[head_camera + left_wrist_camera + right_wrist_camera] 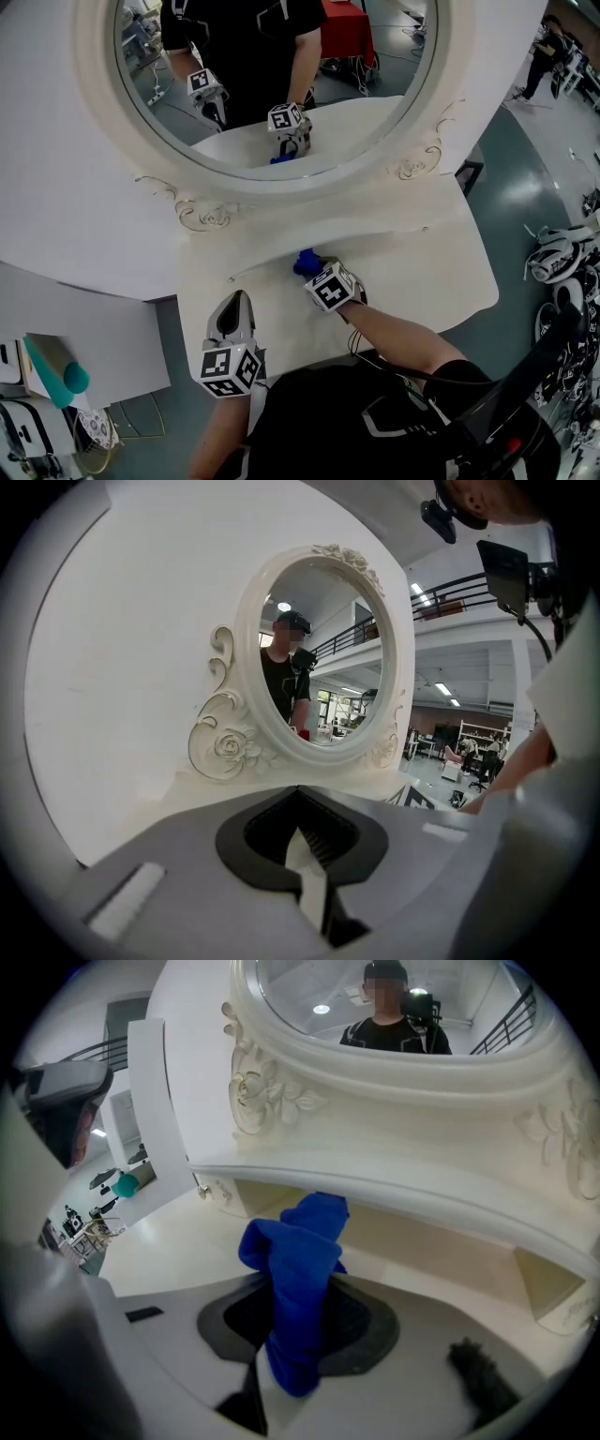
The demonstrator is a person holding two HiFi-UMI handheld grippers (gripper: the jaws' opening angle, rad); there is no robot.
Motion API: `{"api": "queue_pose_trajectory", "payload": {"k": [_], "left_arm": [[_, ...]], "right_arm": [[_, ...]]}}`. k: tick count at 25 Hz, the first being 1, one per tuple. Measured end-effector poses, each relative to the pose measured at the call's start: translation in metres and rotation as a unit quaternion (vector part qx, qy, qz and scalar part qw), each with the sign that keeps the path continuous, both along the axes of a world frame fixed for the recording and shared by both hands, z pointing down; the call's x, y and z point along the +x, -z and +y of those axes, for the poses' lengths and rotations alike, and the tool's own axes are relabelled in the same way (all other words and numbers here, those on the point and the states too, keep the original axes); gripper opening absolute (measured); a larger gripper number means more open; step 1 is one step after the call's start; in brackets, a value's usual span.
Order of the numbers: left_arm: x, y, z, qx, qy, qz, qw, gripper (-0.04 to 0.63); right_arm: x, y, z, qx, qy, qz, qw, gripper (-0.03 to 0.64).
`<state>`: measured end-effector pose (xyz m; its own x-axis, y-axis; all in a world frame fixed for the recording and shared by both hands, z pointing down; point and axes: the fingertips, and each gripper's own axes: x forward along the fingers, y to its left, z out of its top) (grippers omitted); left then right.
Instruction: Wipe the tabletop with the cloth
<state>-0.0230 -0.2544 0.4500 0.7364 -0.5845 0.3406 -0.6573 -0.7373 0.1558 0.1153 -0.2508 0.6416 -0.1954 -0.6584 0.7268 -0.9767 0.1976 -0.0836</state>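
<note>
A bunched blue cloth rests on the white tabletop close under the mirror's base. My right gripper is shut on it. In the right gripper view the cloth stands up out of the jaws, its top nearly at the ledge below the mirror. My left gripper hovers over the table's front left part, apart from the cloth. Its jaws are shut with nothing between them.
A large oval mirror in a carved white frame rises behind the tabletop and reflects both grippers. A teal object lies on a lower surface at the left. Shoes sit on the floor at the right, past the table's curved edge.
</note>
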Motion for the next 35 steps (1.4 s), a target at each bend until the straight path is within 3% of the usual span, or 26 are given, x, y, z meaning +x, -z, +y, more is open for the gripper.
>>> {"api": "queue_pose_trajectory", "payload": {"k": [35], "left_arm": [[0.161, -0.007, 0.100, -0.004, -0.109, -0.009, 0.9940, 0.009]], "right_arm": [[0.206, 0.000, 0.131, 0.007, -0.148, 0.010, 0.989, 0.121]]}}
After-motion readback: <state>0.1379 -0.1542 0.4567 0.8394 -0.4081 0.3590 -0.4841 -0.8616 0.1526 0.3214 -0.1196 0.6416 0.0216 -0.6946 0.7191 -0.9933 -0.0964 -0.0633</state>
